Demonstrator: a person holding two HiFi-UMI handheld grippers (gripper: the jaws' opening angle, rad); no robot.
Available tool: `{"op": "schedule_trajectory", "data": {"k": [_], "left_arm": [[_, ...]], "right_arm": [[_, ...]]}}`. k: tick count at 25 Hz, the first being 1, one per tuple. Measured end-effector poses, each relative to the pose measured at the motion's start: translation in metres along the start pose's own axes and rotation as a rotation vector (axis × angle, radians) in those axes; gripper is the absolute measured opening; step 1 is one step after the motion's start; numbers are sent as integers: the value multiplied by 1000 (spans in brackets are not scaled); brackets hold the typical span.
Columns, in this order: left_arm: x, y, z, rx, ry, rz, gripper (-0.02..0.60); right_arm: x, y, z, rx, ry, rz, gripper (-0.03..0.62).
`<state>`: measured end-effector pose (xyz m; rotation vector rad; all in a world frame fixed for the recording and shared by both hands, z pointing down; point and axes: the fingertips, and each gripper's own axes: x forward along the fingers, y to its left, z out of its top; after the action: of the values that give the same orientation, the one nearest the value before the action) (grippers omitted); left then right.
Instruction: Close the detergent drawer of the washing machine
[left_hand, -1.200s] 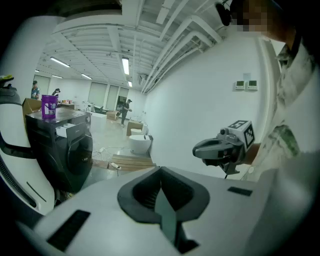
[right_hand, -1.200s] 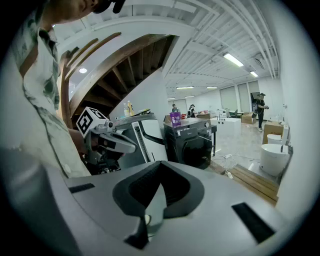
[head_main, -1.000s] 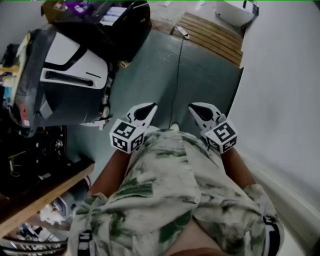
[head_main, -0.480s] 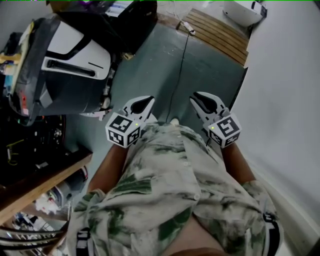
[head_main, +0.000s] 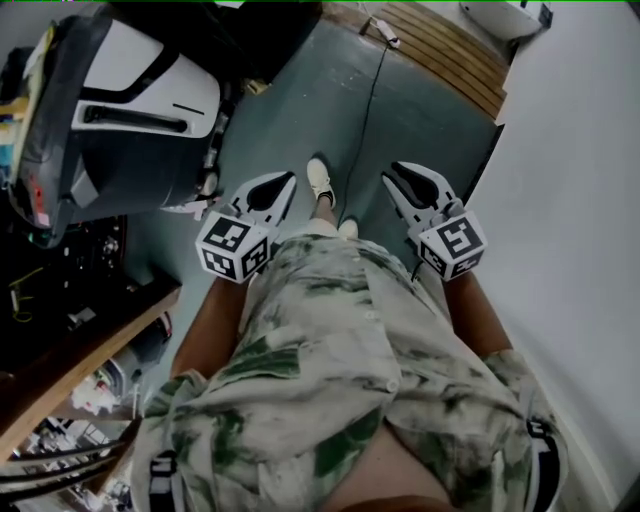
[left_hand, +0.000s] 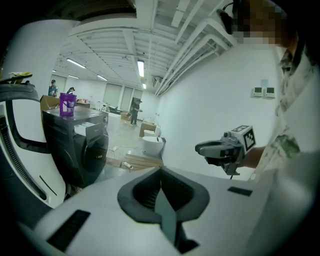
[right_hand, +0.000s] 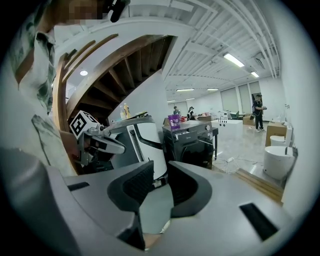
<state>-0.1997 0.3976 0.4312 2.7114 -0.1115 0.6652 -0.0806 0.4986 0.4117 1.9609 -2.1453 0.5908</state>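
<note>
A dark front-loading washing machine (left_hand: 82, 150) (right_hand: 192, 142) stands some way ahead, with a purple bottle (left_hand: 67, 104) on top. Its detergent drawer is too small to make out. In the head view only a dark corner of the washing machine (head_main: 262, 22) shows at the top. Both grippers are held in the air in front of the person's body, far from the machine. My left gripper (head_main: 280, 182) (left_hand: 160, 187) is shut and holds nothing. On my right gripper (head_main: 400, 175) (right_hand: 160, 182) the jaws are opening, with nothing between them.
A tall white and grey appliance (head_main: 130, 110) stands at the left, beside a wooden bench (head_main: 70, 360). A cable (head_main: 368, 110) runs along the green floor to a wooden pallet (head_main: 450, 50). A white wall (head_main: 580, 200) lines the right side. The person's shoe (head_main: 320, 182) steps ahead.
The person has walked forward: the floor and appliances slid down and left in the head view. Both grippers moved up the picture, and a shoe came into view between them.
</note>
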Motion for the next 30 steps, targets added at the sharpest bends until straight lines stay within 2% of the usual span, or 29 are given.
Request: {"op": "schedule_trajectory", "data": {"k": [7, 12, 23, 30], "left_arm": [[54, 51, 44, 6, -3, -62, 25], [77, 99, 86, 17, -26, -60, 25], [91, 183, 125, 27, -40, -60, 25], [89, 220, 144, 3, -76, -24, 25]], "right_arm": [[58, -46, 30, -18, 36, -16, 106], [114, -78, 66, -50, 45, -3, 106], [225, -103, 116, -98, 71, 21, 106], [267, -110, 142, -123, 78, 33, 103]]}}
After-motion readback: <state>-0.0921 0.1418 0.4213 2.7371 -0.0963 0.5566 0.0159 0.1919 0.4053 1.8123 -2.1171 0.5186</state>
